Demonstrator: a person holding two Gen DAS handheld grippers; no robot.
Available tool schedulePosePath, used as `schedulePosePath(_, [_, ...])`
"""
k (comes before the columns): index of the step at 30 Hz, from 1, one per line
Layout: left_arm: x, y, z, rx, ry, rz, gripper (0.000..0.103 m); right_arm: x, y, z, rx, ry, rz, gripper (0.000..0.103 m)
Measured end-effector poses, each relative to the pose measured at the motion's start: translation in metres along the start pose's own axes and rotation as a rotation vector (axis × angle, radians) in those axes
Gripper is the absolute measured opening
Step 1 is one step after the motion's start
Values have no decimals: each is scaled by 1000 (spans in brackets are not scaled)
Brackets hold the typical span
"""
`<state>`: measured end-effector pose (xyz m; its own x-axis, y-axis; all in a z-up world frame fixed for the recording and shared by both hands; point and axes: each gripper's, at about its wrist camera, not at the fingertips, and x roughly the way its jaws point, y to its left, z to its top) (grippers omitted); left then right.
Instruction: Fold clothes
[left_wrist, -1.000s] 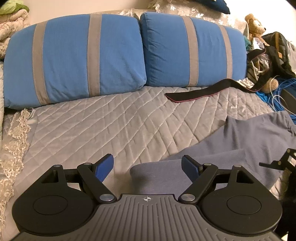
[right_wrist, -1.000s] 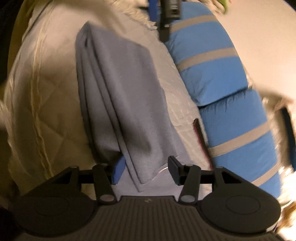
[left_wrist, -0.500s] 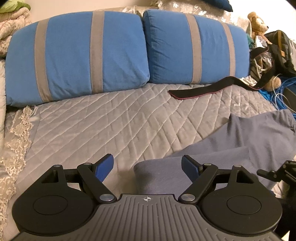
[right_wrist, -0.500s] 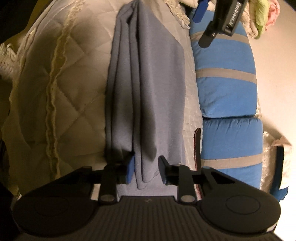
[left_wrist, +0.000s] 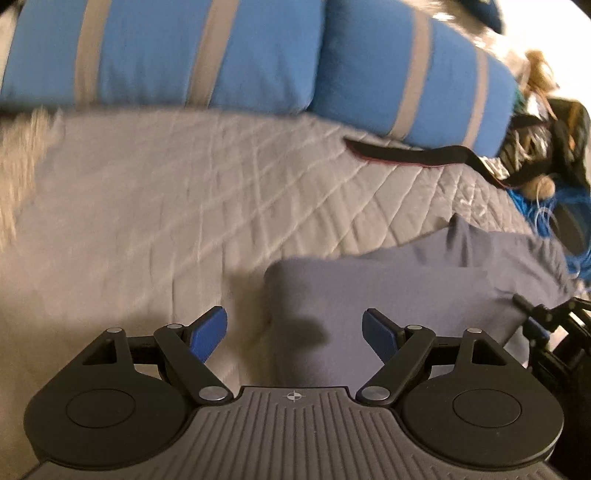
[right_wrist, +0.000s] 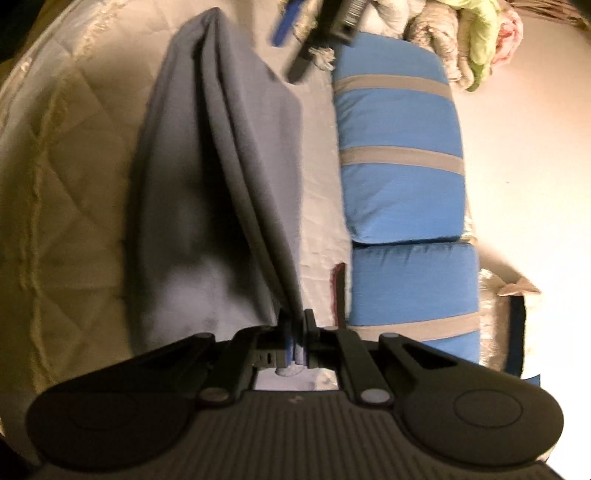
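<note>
While the right tongs (right_wrist: 294, 334) pinch one end of the garment (right_wrist: 207, 192) on the bed (left_wrist: 177, 206), the left tongs (left_wrist: 294, 334) hang spread over its other end at 12 o'clock. Next, likely, they must grip there for the fold.

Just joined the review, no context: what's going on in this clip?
A person with a handheld gripper in each hand is folding a grey-blue garment on a quilted bed. The right gripper is shut on one end of the cloth, which runs away from it in long folds. The left gripper is open, its jaws wide apart just above the garment's other end, holding nothing. Two blue striped pillows line the bed's far edge.
</note>
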<state>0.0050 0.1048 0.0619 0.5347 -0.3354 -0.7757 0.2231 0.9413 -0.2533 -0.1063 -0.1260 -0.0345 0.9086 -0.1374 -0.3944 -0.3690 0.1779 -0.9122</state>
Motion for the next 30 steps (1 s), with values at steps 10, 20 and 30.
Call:
schedulePosePath(10, [25,45,-12,-360,111,-249,80,-2,-7,-23,-35,31,-2,5])
schedulePosePath(20, [42,36,-8,-407,149,-300,80,0,-6,-48,-18,81,28,5])
schedulePosePath(30, [53,28,-3,-429,193,-358,80,7,-14,-81,-22,162,36,5])
